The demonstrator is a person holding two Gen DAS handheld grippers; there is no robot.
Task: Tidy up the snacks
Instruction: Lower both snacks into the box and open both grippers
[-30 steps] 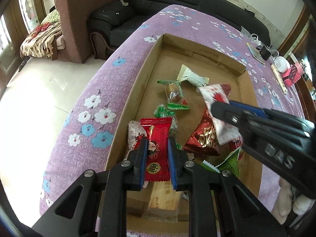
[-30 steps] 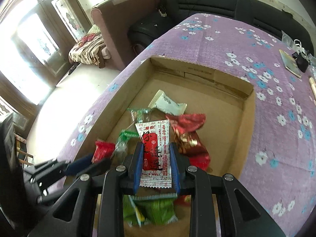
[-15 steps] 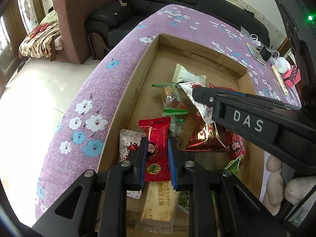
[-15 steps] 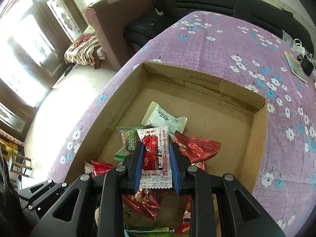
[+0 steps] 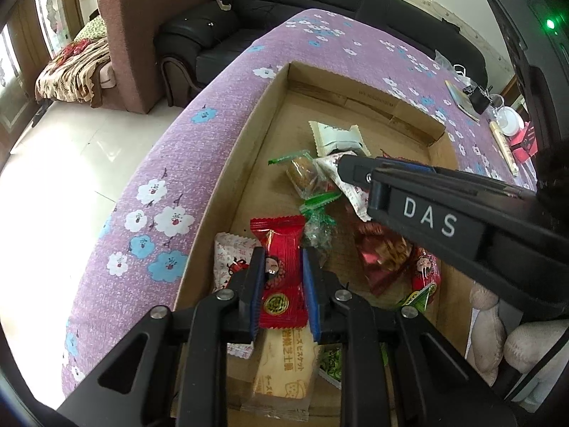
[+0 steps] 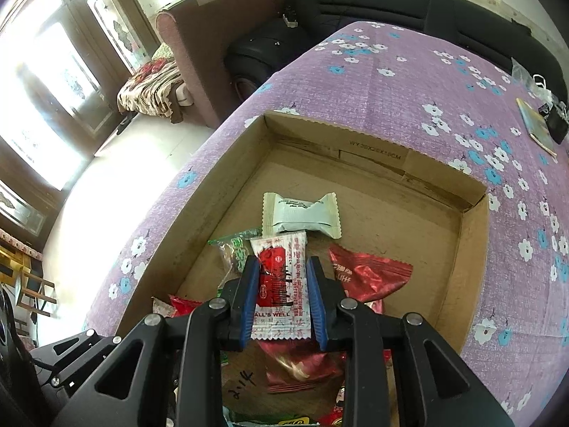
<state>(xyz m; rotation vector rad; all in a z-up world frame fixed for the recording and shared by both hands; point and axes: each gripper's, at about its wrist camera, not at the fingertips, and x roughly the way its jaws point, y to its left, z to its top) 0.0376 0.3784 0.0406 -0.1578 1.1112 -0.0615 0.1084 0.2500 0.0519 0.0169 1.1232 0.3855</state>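
Note:
A shallow cardboard box [image 5: 245,163] [image 6: 227,181] lies on the purple flowered table and holds several wrapped snacks. My left gripper [image 5: 283,273] is shut on a red snack packet [image 5: 281,270], held above the box's near end. My right gripper [image 6: 281,284] is shut on a white-and-red sachet [image 6: 282,284], held over the middle of the box; its body crosses the left wrist view [image 5: 426,213]. A white packet [image 5: 336,138] [image 6: 302,215], a green-ended clear wrapper [image 5: 302,174] and a dark red foil pack [image 6: 366,274] lie on the box floor.
A biscuit pack [image 5: 284,366] and green packets [image 5: 330,363] lie under my left gripper. A black sofa [image 6: 391,3] and a brown armchair [image 5: 142,35] stand beyond the table. Small items [image 6: 540,124] sit at the table's far right.
My right gripper carried the sachet forward, farther over the box. My left gripper, with the red packet, drew back slightly toward the near end.

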